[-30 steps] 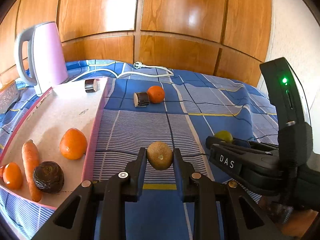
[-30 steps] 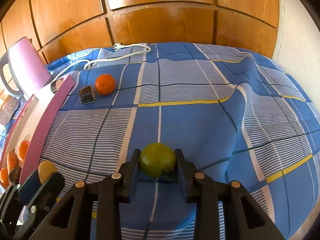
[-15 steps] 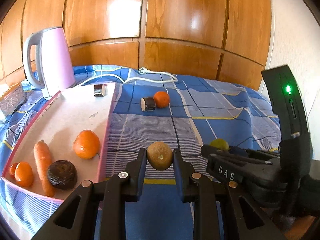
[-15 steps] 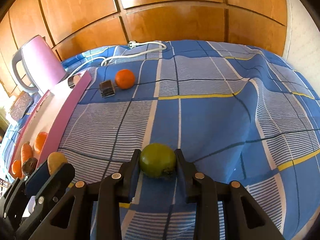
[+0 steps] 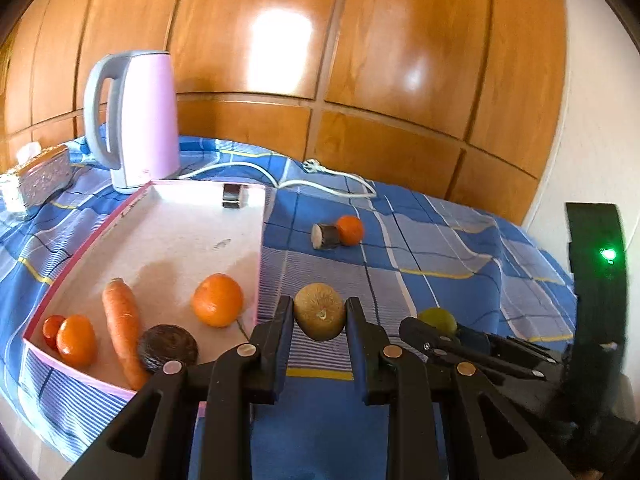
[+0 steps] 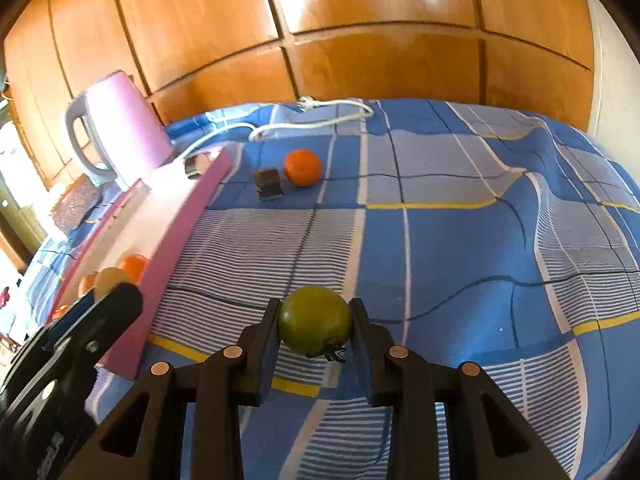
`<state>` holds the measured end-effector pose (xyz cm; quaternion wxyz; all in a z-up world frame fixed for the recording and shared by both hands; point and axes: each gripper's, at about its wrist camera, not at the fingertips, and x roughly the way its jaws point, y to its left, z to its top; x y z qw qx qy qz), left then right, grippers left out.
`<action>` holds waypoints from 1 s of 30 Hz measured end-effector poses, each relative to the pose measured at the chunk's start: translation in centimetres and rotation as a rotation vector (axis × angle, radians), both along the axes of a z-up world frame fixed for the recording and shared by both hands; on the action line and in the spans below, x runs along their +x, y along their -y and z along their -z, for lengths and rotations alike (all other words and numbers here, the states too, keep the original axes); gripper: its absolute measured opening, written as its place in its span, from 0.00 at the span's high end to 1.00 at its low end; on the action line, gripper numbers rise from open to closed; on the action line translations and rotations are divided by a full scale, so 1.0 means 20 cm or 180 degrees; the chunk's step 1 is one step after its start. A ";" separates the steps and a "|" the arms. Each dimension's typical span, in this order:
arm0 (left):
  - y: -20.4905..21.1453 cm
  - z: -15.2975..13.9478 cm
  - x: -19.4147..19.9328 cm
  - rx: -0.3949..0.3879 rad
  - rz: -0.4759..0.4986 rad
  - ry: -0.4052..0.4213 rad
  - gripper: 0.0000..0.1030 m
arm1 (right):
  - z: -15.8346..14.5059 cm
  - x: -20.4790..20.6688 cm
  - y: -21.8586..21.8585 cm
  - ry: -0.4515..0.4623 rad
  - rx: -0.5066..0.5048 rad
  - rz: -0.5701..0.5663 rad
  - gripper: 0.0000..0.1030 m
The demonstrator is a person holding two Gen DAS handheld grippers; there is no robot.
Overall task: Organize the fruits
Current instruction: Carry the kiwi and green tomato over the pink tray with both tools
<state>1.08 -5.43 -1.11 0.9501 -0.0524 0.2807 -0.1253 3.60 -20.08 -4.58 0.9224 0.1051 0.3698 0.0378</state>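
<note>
While the left gripper (image 5: pixel 320 317) tilts down over the blue checked bedspread (image 5: pixel 448 240), its fingers (image 5: pixel 280 322) are clamped on a brown kiwi (image 5: pixel 320 317), the fruit's stem end facing the camera and its long axis running roughly along the fingers. The kiwi is fuzzy and dull tan. At nine o'clock from it lies the pink tray (image 5: pixel 260 248), holding an orange (image 5: pixel 217 300), a carrot (image 5: pixel 122 330) pointing toward eleven o'clock, and a dark beet (image 5: pixel 168 347). The right gripper (image 6: pixel 315 322), at three o'clock, also angled down, pinches a round green tomato (image 6: pixel 315 322), calyx turned downward. Another orange (image 6: pixel 303 167) sits on the bedspread at twelve o'clock.
</note>
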 end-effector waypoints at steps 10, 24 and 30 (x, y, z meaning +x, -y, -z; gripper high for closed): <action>-0.29 -0.13 0.02 -0.0392 -0.0636 0.0112 0.75 | -0.15 0.06 -0.20 0.0290 0.0150 -0.0302 0.68; -0.69 -0.04 0.15 -0.0618 -0.1741 -0.0132 0.75 | -0.28 0.21 -0.54 0.0342 0.0074 -0.0811 0.68; -0.72 0.00 0.19 -0.0643 -0.1869 -0.0214 0.75 | -0.26 0.28 -0.61 0.0242 0.0106 -0.0876 0.68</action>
